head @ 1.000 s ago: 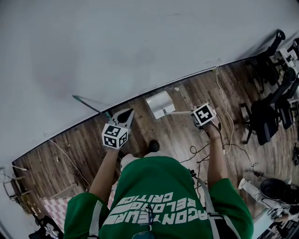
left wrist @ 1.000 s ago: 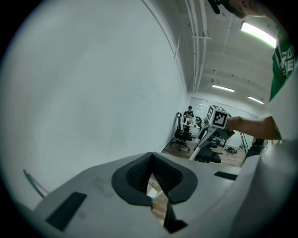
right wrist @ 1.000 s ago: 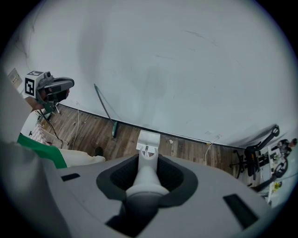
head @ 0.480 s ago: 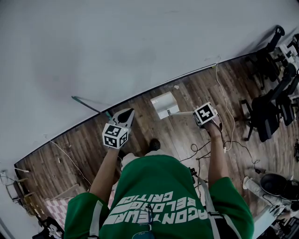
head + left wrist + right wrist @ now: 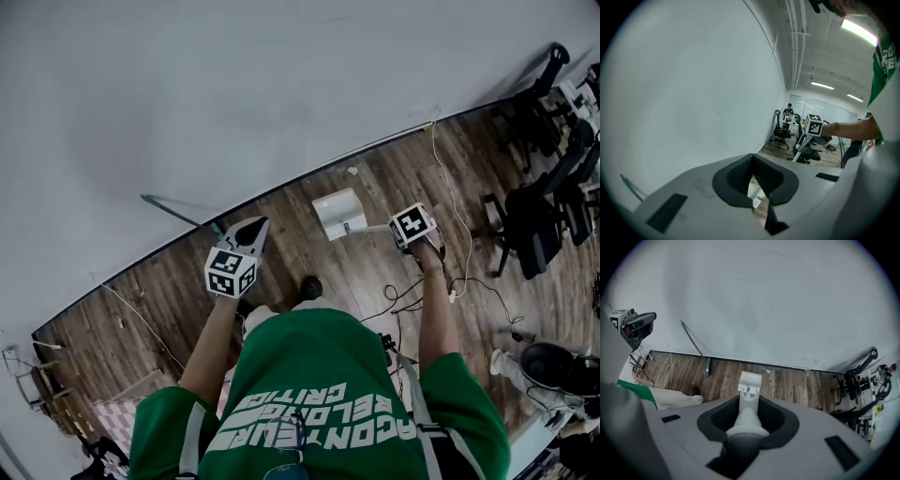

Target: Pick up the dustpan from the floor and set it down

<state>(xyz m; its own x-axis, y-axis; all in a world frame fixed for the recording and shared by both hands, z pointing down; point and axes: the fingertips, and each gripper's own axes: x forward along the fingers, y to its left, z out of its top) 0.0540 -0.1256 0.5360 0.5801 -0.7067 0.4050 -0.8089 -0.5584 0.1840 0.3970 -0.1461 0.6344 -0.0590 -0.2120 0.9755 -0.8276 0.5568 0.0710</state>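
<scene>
The right hand-held gripper (image 5: 749,414) grasps the handle of the white dustpan (image 5: 338,212), its pan near the far wall (image 5: 234,84). The left hand-held gripper (image 5: 255,228) seems clenched and empty.

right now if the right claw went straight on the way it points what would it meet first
Probably the wooden floor near the wall. The right claw points steeply down gripping the dustpan, whose pan leads and would touch first; its height is unclear.

Bare floor (image 5: 289,242) beneath; wall (image 5: 234,94) ahead, cables (image 5: 401,298) right, chairs (image 5: 539,216) beyond.
</scene>
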